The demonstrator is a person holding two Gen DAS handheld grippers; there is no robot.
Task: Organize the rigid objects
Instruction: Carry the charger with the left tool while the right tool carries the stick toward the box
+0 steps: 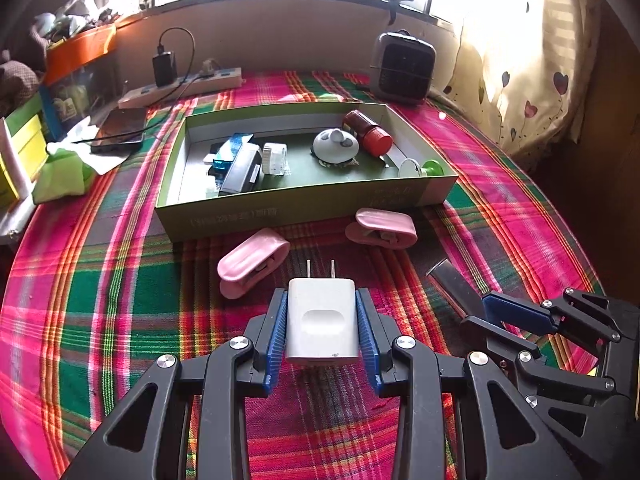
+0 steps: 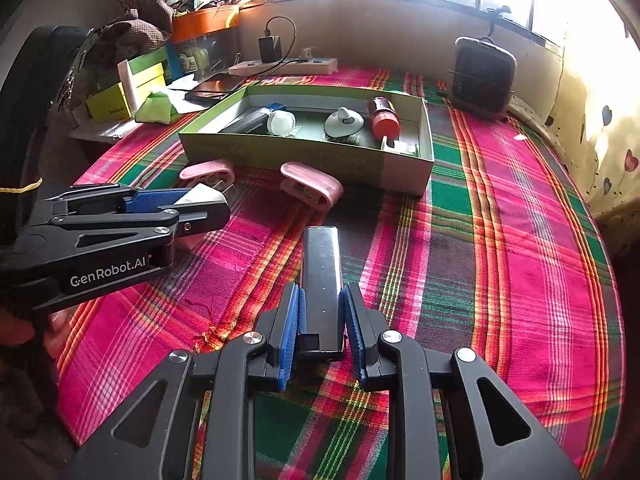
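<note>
My left gripper (image 1: 321, 300) is shut on a white plug adapter (image 1: 321, 316), prongs pointing away, just above the plaid cloth. From the right wrist view the left gripper (image 2: 192, 202) shows at the left with the white adapter (image 2: 204, 195) between its blue pads. My right gripper (image 2: 321, 300) is shut on a long dark metal bar (image 2: 321, 276); the bar (image 1: 454, 286) also shows in the left wrist view beside the right gripper (image 1: 486, 312). A green open box (image 1: 224, 220) ahead holds a red bottle (image 1: 368, 132), a white round piece (image 1: 334, 146) and a black case (image 1: 242, 170).
Two pink clips (image 1: 252, 260) (image 1: 382, 228) lie on the cloth in front of the box. A power strip (image 1: 180, 88), a phone (image 1: 120, 128) and a small heater (image 1: 402, 66) stand behind it. Boxes and clutter (image 2: 128, 84) crowd the left side; a curtain (image 1: 520, 72) hangs at the right.
</note>
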